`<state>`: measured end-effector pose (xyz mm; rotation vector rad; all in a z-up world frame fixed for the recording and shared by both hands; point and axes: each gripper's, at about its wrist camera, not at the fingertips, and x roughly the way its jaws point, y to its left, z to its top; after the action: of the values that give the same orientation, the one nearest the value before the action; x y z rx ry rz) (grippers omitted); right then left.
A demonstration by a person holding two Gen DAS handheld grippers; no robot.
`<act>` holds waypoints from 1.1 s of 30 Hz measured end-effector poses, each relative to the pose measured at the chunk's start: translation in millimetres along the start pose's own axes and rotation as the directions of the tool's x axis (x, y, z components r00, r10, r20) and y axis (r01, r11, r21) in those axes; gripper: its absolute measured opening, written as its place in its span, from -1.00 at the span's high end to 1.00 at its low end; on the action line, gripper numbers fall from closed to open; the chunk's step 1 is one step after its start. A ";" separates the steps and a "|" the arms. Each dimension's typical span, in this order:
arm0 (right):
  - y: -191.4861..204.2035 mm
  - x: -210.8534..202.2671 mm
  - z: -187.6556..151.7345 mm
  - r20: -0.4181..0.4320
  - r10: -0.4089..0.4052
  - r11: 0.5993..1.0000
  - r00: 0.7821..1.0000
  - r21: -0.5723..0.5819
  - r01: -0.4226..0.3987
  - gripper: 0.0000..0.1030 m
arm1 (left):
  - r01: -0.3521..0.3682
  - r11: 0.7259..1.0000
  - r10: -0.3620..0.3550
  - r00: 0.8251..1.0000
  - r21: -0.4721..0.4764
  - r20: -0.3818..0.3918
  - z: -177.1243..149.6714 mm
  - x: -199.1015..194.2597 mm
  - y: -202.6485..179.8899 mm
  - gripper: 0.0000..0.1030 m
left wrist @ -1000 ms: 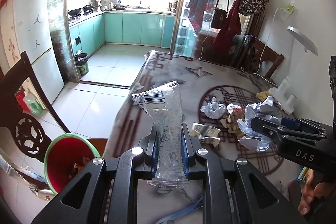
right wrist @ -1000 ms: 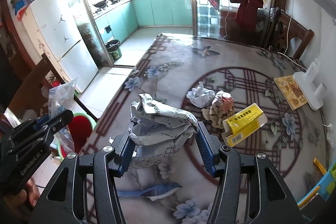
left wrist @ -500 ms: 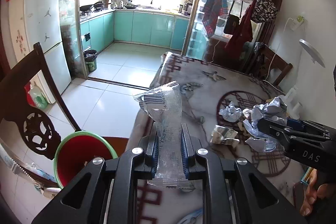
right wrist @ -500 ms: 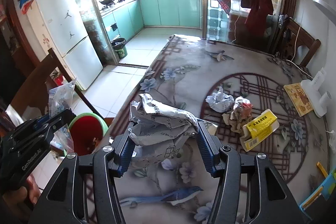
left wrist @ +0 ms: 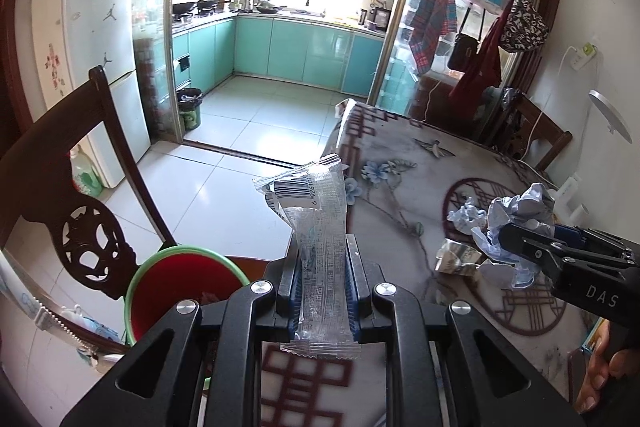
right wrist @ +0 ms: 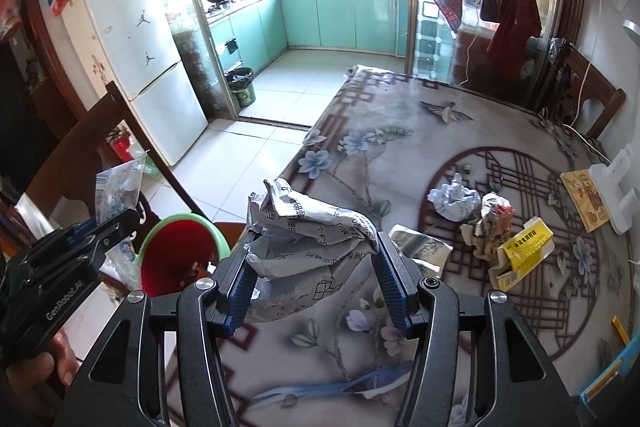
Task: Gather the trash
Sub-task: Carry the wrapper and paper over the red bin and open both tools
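Note:
My left gripper [left wrist: 322, 259] is shut on a clear plastic wrapper [left wrist: 316, 223] with a barcode, held upright over the table's left edge. A red bin with a green rim [left wrist: 180, 283] stands on the floor just left of it; it also shows in the right wrist view [right wrist: 176, 255]. My right gripper [right wrist: 316, 267] is shut on a crumpled printed paper wad [right wrist: 308, 243], above the table edge right of the bin. The left gripper [right wrist: 116, 223] shows in the right wrist view; the right gripper [left wrist: 504, 239] shows in the left wrist view.
On the patterned tablecloth [right wrist: 400, 155] lie a foil wrapper [right wrist: 420, 247], white crumpled paper [right wrist: 454, 201], a crumpled wrapper [right wrist: 490, 223] and a yellow box [right wrist: 524, 247]. A dark wooden chair [left wrist: 60, 187] stands by the bin. A fridge [left wrist: 92, 47] stands left.
Both grippers have moved left toward the table edge with their trash held. The red bin now sits closer and more central below the left gripper.

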<state>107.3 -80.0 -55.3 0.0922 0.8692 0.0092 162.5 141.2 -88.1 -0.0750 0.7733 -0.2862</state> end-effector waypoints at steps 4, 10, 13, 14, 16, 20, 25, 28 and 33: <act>13.1 4.7 2.7 -0.004 0.009 1.000 1.000 -0.013 -0.009 -0.06 | -0.013 1.000 0.013 1.000 -0.013 0.000 0.0 -1.0 16.6 0.71; 35.6 14.6 6.8 -0.016 0.031 0.999 0.999 -0.044 -0.032 -0.06 | -0.038 0.998 0.038 0.999 -0.039 -0.001 -1.3 -2.5 39.1 0.71; 45.3 19.0 8.5 -0.023 0.042 0.997 0.999 -0.059 -0.043 -0.06 | -0.055 0.997 0.055 0.999 -0.057 -0.003 -2.8 -2.8 53.7 0.71; 49.1 20.8 9.1 -0.026 0.046 0.997 0.999 -0.065 -0.047 -0.06 | -0.060 0.996 0.059 0.998 -0.063 -0.004 -3.4 -2.4 58.9 0.71; 56.7 24.3 10.2 -0.031 0.053 0.996 0.998 -0.076 -0.055 -0.06 | -0.069 0.995 0.068 0.998 -0.074 -0.007 -4.8 -2.5 66.6 0.71; 70.5 31.9 12.4 -0.045 0.069 0.992 0.997 -0.099 -0.073 -0.06 | -0.092 0.991 0.091 0.996 -0.100 -0.013 -7.8 -1.9 84.8 0.71; 84.9 41.4 12.2 -0.067 0.086 0.988 0.994 -0.119 -0.093 -0.07 | -0.114 0.985 0.112 0.993 -0.126 -0.024 -12.1 -0.1 101.8 0.71; 92.9 48.2 10.0 -0.085 0.100 0.986 0.991 -0.125 -0.110 -0.07 | -0.130 0.982 0.127 0.991 -0.137 -0.035 -15.4 2.9 110.8 0.71; 109.0 61.4 4.4 -0.133 0.129 0.979 0.983 -0.142 -0.148 -0.07 | -0.161 0.975 0.153 0.986 -0.155 -0.062 -21.2 11.2 126.7 0.71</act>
<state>153.5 31.0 -90.0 0.0101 0.9812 0.2136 184.1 260.3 -132.6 -0.1577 0.8459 -0.0759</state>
